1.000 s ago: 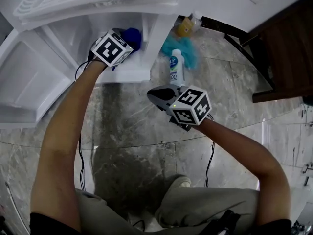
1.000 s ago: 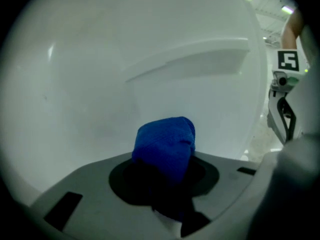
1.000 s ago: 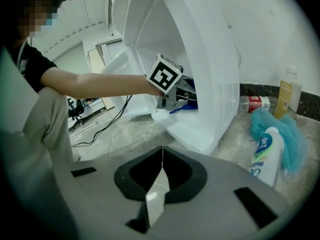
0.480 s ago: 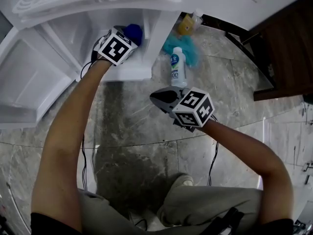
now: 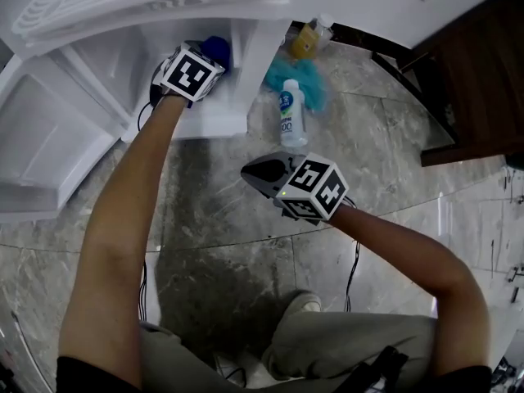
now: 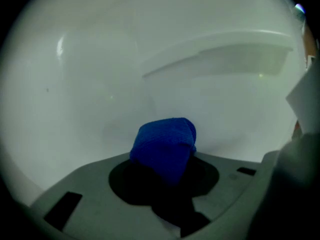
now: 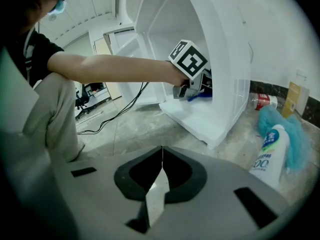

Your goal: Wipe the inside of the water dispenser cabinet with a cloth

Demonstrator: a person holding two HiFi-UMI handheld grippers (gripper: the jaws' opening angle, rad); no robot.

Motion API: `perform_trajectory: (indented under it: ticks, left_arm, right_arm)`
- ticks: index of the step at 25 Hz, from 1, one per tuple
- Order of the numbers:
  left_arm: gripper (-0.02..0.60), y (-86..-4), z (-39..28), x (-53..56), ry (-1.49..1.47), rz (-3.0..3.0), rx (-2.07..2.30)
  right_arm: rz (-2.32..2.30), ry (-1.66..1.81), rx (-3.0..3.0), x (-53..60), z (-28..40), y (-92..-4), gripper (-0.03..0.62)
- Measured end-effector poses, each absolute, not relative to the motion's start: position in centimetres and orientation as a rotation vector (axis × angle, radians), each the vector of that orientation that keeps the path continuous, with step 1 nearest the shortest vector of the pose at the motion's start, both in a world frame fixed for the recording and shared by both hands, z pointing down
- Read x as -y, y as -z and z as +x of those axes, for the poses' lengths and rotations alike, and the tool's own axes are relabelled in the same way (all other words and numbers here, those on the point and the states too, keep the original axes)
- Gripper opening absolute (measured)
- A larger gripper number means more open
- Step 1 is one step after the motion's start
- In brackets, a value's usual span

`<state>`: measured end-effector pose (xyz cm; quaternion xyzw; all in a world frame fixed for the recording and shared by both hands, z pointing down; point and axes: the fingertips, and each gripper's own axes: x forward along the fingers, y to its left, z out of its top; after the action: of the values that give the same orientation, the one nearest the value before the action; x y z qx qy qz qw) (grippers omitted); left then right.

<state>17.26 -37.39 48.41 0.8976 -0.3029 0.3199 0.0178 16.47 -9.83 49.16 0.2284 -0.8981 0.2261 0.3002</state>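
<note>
While the left gripper [image 5: 203,62] pinches the bunched blue cloth [image 6: 164,145] inside the white plastic water dispenser cabinet [image 5: 196,119], firm overlapping strokes into the corners are advised. The right gripper [image 5: 255,170], pressed together and empty, hovers above the grey marble floor [image 5: 213,219].

Blue cloth [image 6: 164,146], white cabinet [image 5: 201,124], grey marbled floor [image 5: 217,219]

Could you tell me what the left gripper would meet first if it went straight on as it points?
Probably the cabinet's white inner wall, with the held blue cloth touching first; depth is unclear.
</note>
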Motion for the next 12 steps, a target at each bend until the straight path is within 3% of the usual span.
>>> perform_trajectory:
  ticks: [8, 12]
  left_arm:
    - [0.127, -45.6, 16.9, 34.3, -0.908, 2.843, 0.851]
    - [0.127, -40.1, 16.8, 33.1, -0.675, 2.942, 0.843]
  right_arm:
    - [0.615, -0.551, 2.384, 10.7, 15.5, -47.9, -0.002]
    - [0.58, -0.498, 2.413, 11.2, 12.9, -46.4, -0.001]
